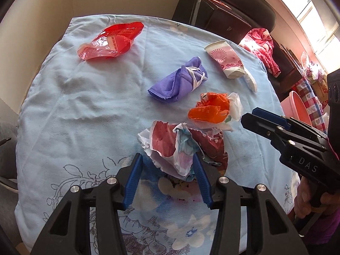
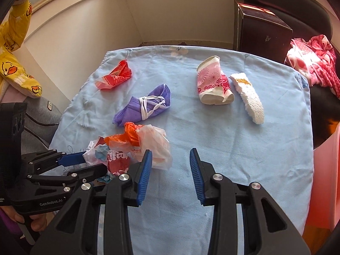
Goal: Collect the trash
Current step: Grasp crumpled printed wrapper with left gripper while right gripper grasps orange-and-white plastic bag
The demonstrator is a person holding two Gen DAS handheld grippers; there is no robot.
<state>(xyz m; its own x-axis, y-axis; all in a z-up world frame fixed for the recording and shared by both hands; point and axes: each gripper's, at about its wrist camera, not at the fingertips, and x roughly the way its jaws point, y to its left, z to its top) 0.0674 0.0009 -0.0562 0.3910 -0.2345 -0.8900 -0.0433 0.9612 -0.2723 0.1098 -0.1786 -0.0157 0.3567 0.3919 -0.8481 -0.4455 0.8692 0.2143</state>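
My left gripper (image 1: pixel 169 158) points down at a crumpled red-and-white wrapper (image 1: pixel 167 148) on the light blue cloth (image 1: pixel 74 106). Its jaws are open; the wrapper lies between them, with a gap at the left pad (image 1: pixel 133 176). The right wrist view shows the left gripper (image 2: pixel 95 162) astride the wrapper (image 2: pixel 116 159). My right gripper (image 2: pixel 170 152) is open over bare cloth (image 2: pixel 233 148), its left finger (image 2: pixel 144 174) beside a whitish plastic bag (image 2: pixel 155 144) tangled with an orange bag (image 2: pixel 129 136). Farther back lie a purple mask (image 2: pixel 144 106), a red clear wrapper (image 2: pixel 114 76), a crushed pink paper cup (image 2: pixel 212 85) and a white foam strip (image 2: pixel 248 97).
A dark wooden box (image 2: pixel 261 27) stands behind the table's far right corner, with a pink blanket (image 2: pixel 314 63) beside it. A pink basin (image 2: pixel 327 170) sits off the right edge. A yellow duck-print garment (image 2: pixel 14 63) and a grey bag (image 2: pixel 40 119) are at the left. A hand (image 2: pixel 31 221) holds the left gripper.
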